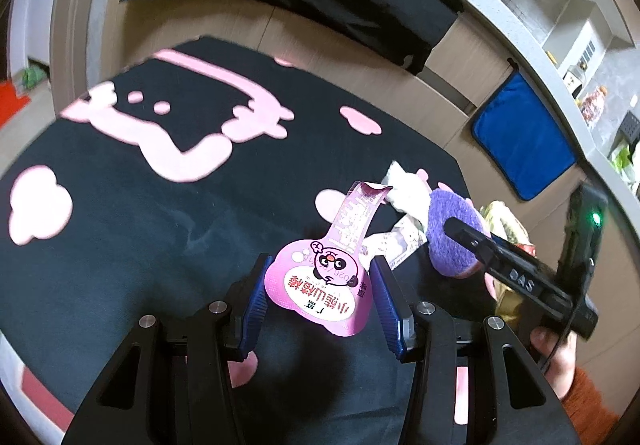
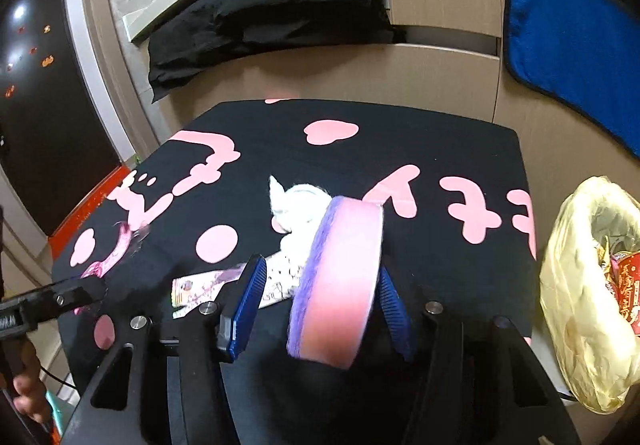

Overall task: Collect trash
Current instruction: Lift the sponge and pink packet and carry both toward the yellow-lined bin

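Two grippers are seen above a black surface (image 2: 400, 141) printed with pink shapes. The left gripper (image 1: 320, 297) is clamped on a pink snack wrapper (image 1: 320, 285), its blue fingers (image 1: 256, 301) pressed against both edges, the wrapper's long tab pointing toward one o'clock. In the right wrist view, the right gripper (image 2: 320, 301) has a round pink-and-purple puff (image 2: 340, 281) between its fingers (image 2: 248, 301); whether they press it cannot be told. White crumpled paper (image 2: 296, 205) lies at twelve o'clock of the puff. A yellow trash bag (image 2: 580, 285) stands at three o'clock.
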`<state>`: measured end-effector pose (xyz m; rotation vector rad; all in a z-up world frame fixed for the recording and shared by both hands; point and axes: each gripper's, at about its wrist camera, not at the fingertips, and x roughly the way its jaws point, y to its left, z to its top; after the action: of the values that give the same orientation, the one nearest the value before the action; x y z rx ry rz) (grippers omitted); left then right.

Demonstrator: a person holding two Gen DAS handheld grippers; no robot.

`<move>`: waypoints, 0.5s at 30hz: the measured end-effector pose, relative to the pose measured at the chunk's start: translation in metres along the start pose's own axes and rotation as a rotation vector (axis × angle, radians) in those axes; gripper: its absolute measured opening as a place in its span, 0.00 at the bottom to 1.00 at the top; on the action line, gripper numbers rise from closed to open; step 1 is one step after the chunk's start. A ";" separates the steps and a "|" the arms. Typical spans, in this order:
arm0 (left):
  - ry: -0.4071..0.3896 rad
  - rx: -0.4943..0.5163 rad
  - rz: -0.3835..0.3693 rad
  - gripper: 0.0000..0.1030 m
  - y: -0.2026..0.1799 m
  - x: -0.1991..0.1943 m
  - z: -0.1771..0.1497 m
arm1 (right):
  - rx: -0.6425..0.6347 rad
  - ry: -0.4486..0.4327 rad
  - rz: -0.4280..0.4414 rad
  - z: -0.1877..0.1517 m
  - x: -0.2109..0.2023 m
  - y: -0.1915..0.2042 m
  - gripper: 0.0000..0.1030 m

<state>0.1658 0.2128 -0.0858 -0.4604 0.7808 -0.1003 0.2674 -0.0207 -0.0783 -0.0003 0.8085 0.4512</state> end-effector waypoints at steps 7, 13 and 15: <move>-0.031 0.047 0.027 0.49 -0.010 -0.006 0.004 | 0.038 0.085 0.009 0.006 0.025 -0.011 0.28; -0.056 0.105 0.025 0.49 -0.033 -0.011 0.009 | -0.014 0.014 0.049 0.011 -0.009 -0.007 0.27; -0.069 0.129 0.022 0.48 -0.044 -0.013 0.011 | -0.034 -0.018 0.047 0.014 -0.025 -0.006 0.27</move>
<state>0.1675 0.1807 -0.0514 -0.3312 0.7069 -0.1133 0.2641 -0.0338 -0.0522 -0.0087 0.7842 0.5084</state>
